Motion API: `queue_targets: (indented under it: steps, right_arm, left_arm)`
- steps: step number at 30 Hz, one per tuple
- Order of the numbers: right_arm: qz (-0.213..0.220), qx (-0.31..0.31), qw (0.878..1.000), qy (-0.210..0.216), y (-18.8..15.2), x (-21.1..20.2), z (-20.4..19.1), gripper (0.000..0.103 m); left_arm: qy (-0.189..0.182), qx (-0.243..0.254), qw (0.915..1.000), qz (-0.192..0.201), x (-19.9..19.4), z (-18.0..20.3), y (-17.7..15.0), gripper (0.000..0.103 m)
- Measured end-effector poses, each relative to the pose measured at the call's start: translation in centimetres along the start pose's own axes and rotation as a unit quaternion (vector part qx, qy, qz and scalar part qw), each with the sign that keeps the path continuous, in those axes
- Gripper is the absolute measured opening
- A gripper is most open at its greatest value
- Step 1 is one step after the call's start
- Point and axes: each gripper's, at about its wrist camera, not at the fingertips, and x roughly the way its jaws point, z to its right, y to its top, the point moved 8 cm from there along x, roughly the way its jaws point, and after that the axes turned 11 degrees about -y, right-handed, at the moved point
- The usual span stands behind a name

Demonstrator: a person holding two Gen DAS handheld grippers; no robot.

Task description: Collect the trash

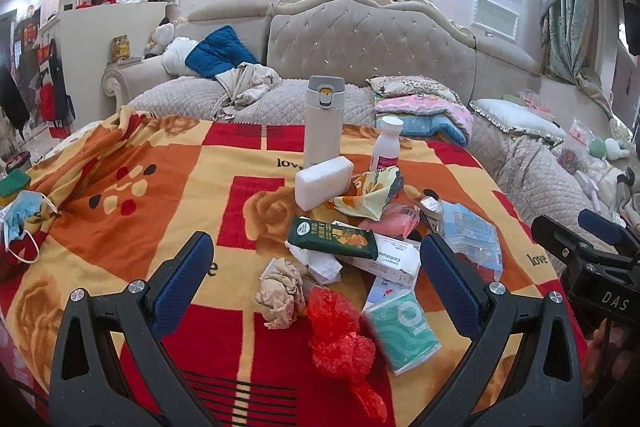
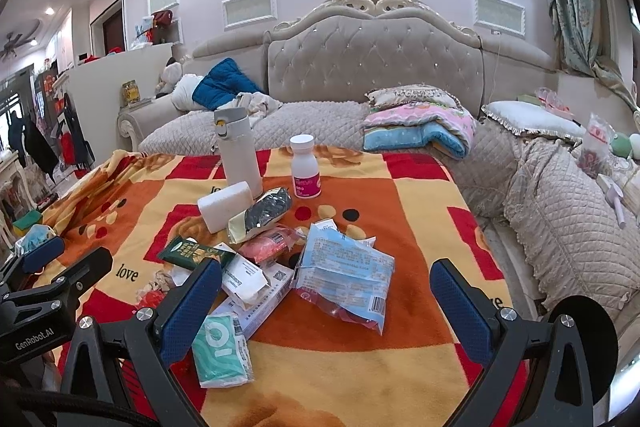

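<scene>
A: Where is the trash?

B: Heaped on the blanket-covered worktop (image 1: 120, 155), in front of the sofa; a crumpled paper ball (image 1: 280, 291) lies nearest the left gripper (image 1: 316, 279), touching a red plastic bag (image 1: 340, 335); just right of those sits a teal tissue pack (image 1: 404, 331).

A: And farther back?

B: A dark green snack wrapper (image 1: 332, 237) rests across a white medicine box (image 1: 380, 259); a yellow wrapper (image 1: 368, 195) leans against a white foam block (image 1: 324, 187); a pink packet (image 2: 268, 241) is wedged under the heap; a pale blue plastic wrapper (image 2: 344, 267) lies at the pile's right side.

A: Anything upright?

B: A white thermos (image 1: 324, 119) and a small white pill bottle (image 2: 306, 167), both standing behind the pile; a used face mask (image 1: 24, 215) lies well apart at the left edge.

A: The grippers?

B: The left gripper is spread wide with nothing between its pads, hovering over the pile; the right gripper (image 2: 324, 303) is likewise released and bare, its fingers straddling the blue wrapper from above.
</scene>
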Motion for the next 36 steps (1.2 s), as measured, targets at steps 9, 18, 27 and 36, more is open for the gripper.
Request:
queue_targets:
  steps: [9, 18, 27, 36]
  right_arm:
    - [-0.004, 0.002, 1.000, 0.001, -0.03, 0.18, 0.16, 0.103]
    - [-0.009, 0.001, 1.000, 0.001, -0.11, 0.49, 0.12, 0.103]
    - [-0.010, 0.001, 1.000, 0.001, -0.14, 0.49, 0.11, 0.103]
    - [-0.017, 0.005, 1.000, 0.003, -0.37, 0.95, 0.23, 0.103]
  left_arm:
    - [-0.001, -0.003, 1.0000, -0.002, 0.16, -0.03, -0.10, 0.103]
    - [-0.001, -0.006, 1.0000, -0.004, 0.37, -0.04, -0.30, 0.103]
    - [0.001, -0.007, 1.0000, -0.006, 0.47, -0.19, -0.33, 0.103]
    - [0.007, -0.011, 0.9998, -0.014, 1.05, -0.36, -0.69, 0.103]
